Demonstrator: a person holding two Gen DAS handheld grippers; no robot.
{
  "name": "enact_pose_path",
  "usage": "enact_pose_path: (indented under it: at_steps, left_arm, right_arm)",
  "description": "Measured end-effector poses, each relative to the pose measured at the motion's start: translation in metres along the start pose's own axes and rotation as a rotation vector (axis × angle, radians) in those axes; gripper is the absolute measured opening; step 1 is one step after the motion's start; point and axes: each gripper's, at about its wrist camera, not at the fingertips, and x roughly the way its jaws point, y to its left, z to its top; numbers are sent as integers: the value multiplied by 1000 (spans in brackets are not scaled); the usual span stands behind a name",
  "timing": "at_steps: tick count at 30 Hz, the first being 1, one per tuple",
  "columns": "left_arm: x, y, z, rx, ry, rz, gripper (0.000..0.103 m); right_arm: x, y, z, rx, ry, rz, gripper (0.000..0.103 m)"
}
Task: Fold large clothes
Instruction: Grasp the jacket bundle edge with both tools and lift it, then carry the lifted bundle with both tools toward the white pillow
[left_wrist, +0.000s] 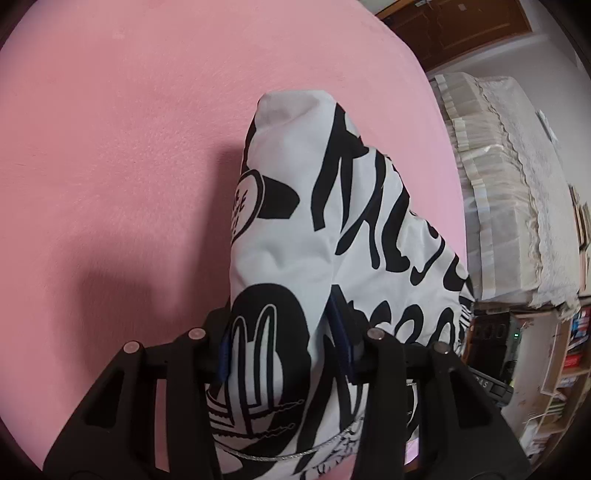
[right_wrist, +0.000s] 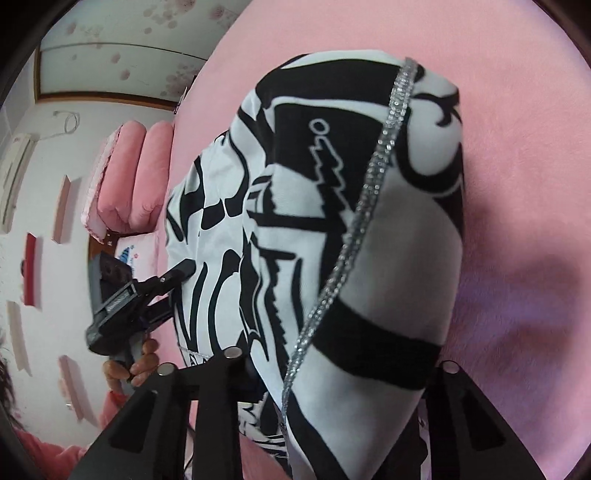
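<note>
The garment (left_wrist: 295, 236) is white cloth with bold black lettering and a silver rhinestone strip (right_wrist: 365, 206). It hangs bunched above the pink bed cover (left_wrist: 110, 147). In the left wrist view my left gripper (left_wrist: 284, 350) is shut on a thick fold, with a blue pad (left_wrist: 341, 343) pressed on each side. In the right wrist view the garment (right_wrist: 388, 295) drapes over my right gripper (right_wrist: 343, 373) and hides most of its fingers; its jaws are shut on the bundle. The left gripper (right_wrist: 177, 291) also shows there, clamped on the cloth's left edge and held by a hand (right_wrist: 140, 365).
The pink bed cover (right_wrist: 517, 147) fills the ground under both grippers. A lace-covered stack (left_wrist: 509, 192) and a bookshelf (left_wrist: 554, 376) stand to the right of the bed. Pink cushions (right_wrist: 129, 177) and a white wall lie beyond the bed's left side.
</note>
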Motion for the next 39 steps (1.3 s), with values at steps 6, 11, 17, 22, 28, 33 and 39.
enact_pose_path:
  at_steps: [6, 11, 17, 22, 28, 33, 39]
  left_arm:
    - [-39, -25, -37, 51, 7, 26, 38]
    - [-90, -25, -88, 19, -24, 72, 37]
    - [-174, 15, -128, -69, -44, 143, 37]
    - [-254, 75, -123, -160, -115, 229, 37]
    - [-337, 149, -94, -183, -201, 303, 37]
    - [-388, 204, -41, -164, -268, 338, 37]
    - [-440, 266, 31, -82, -341, 385, 37]
  right_arm:
    - [-30, 35, -54, -56, -29, -50, 28]
    - [-35, 71, -102, -117, 32, -56, 27]
    - [4, 144, -139, -289, 167, -2, 27]
    - [68, 221, -161, -389, 224, 61, 27]
    - [149, 315, -184, -421, 213, 135, 27]
    - [216, 379, -178, -433, 161, 191, 27]
    - [292, 436, -151, -421, 97, 260, 27]
